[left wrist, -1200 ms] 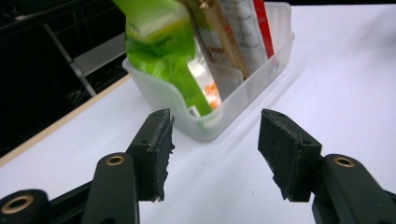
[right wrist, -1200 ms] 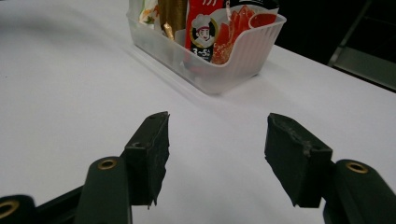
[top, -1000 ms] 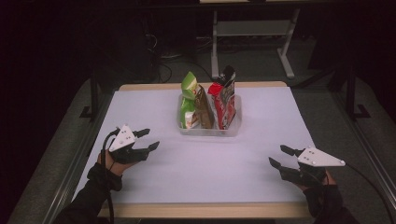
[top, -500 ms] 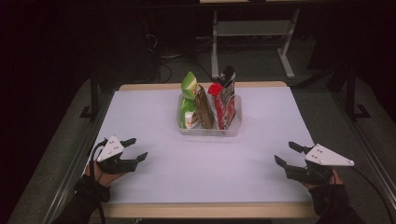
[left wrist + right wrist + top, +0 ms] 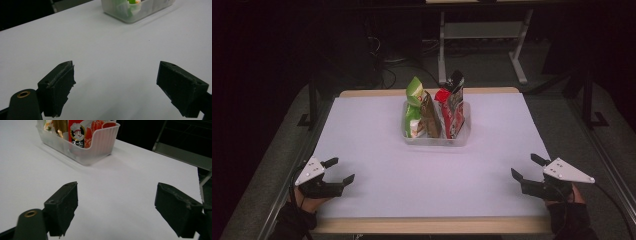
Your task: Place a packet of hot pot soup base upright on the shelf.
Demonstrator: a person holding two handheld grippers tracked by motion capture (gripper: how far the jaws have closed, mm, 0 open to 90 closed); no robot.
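A clear plastic bin [image 5: 435, 138] stands on the white table [image 5: 377, 130], past its middle. Upright in it are a green snack bag [image 5: 414, 96], a brown bag [image 5: 430, 116] and a red bag [image 5: 451, 104]. My left gripper [image 5: 339, 169] hovers near the table's front left corner, open, nothing between its jaws, which have just been opening. My right gripper [image 5: 526, 167] sits near the front right corner, open and empty too, its jaws also just opened wider. The bin [image 5: 136, 10] lies far ahead in the left gripper view. In the right gripper view the bin [image 5: 86, 147] shows the red bag [image 5: 82, 132].
The table's wooden front edge [image 5: 432, 225] runs between my hands. Metal side rails [image 5: 604, 150] flank the table. A metal stand [image 5: 482, 35] and cables sit on the dark floor behind.
My left hand has drawn back toward the front left corner and sunk lower. Both grippers' jaws stand wider apart than before. The right hand has shifted slightly toward the front edge.
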